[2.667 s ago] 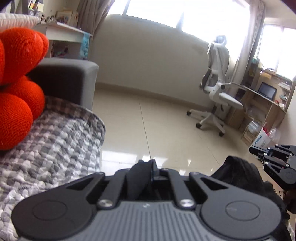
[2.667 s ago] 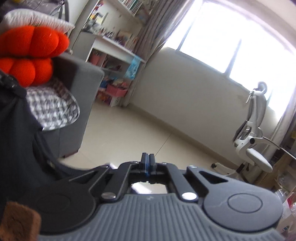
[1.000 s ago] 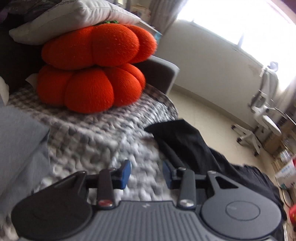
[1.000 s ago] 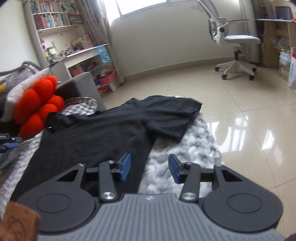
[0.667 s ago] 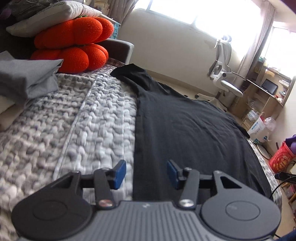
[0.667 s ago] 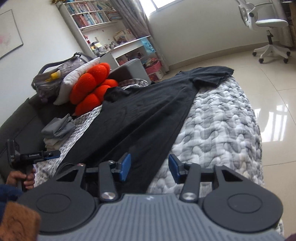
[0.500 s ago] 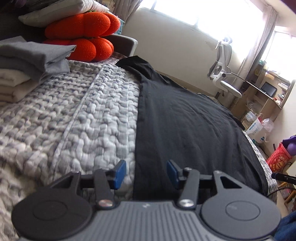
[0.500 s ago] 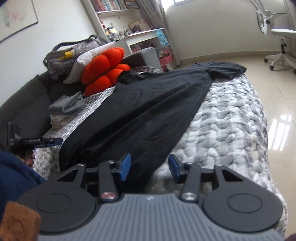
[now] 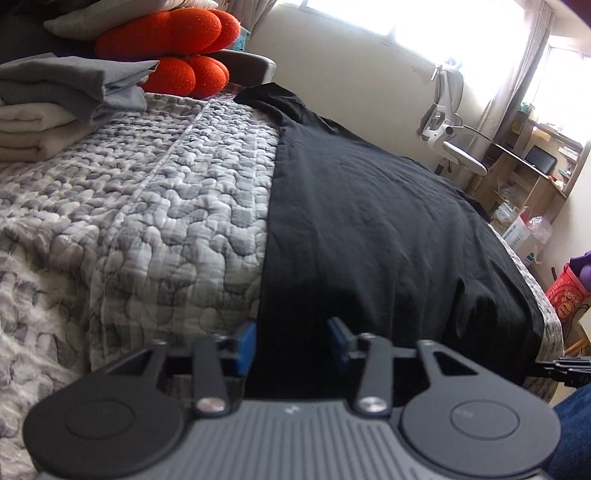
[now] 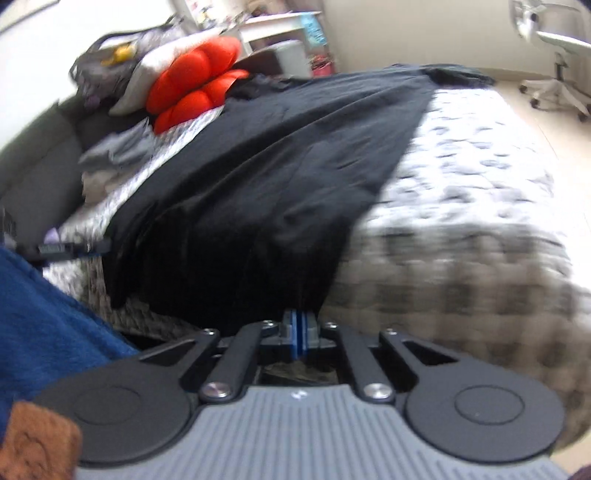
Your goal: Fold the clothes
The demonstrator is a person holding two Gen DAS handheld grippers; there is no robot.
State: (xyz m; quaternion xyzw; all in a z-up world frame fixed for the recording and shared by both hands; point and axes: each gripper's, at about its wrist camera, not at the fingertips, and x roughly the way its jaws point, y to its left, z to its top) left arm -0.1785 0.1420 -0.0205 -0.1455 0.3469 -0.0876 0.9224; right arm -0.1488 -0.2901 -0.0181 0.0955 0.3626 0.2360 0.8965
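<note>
A black shirt (image 9: 369, 229) lies spread on the quilted bed (image 9: 147, 206); the left tongs (image 9: 291, 341) gape over its near hem, just closing; the right tongs (image 10: 300, 332) pinch its near hem, blue pads together.

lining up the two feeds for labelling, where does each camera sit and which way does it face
left wrist: on the left gripper, low at the quilt's near edge, looking along the black t-shirt towards the window; jaws closing, pads apart, hem between.
right wrist: on the right gripper, same edge, aimed towards the orange cushions; jaws just closed on the hem; blue sleeve beside.
shared: t-shirt, quilt, cushions, white office chair.
</note>
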